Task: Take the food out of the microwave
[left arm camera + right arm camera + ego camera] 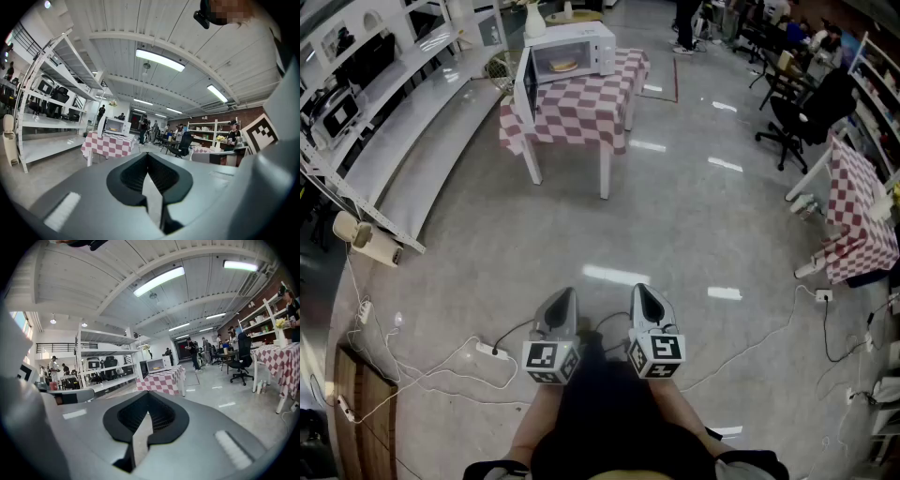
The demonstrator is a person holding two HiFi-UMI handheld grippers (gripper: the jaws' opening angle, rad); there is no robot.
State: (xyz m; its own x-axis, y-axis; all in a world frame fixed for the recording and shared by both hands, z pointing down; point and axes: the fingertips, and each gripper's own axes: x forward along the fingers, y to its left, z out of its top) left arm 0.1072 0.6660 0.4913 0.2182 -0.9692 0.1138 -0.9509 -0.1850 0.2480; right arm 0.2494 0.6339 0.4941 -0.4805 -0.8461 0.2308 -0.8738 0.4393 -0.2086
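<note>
Flat yellowish food inside open microwave

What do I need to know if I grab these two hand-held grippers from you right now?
Left hand-held gripper: shut, empty, held out low in front of the body.
Right hand-held gripper: shut, empty, beside the left one.
Things: the microwave stands on the checked table, far ahead. Its door is open and the food is inside.
Done: door open.
Left: walk over, reach in, grip the food and bring it out.
</note>
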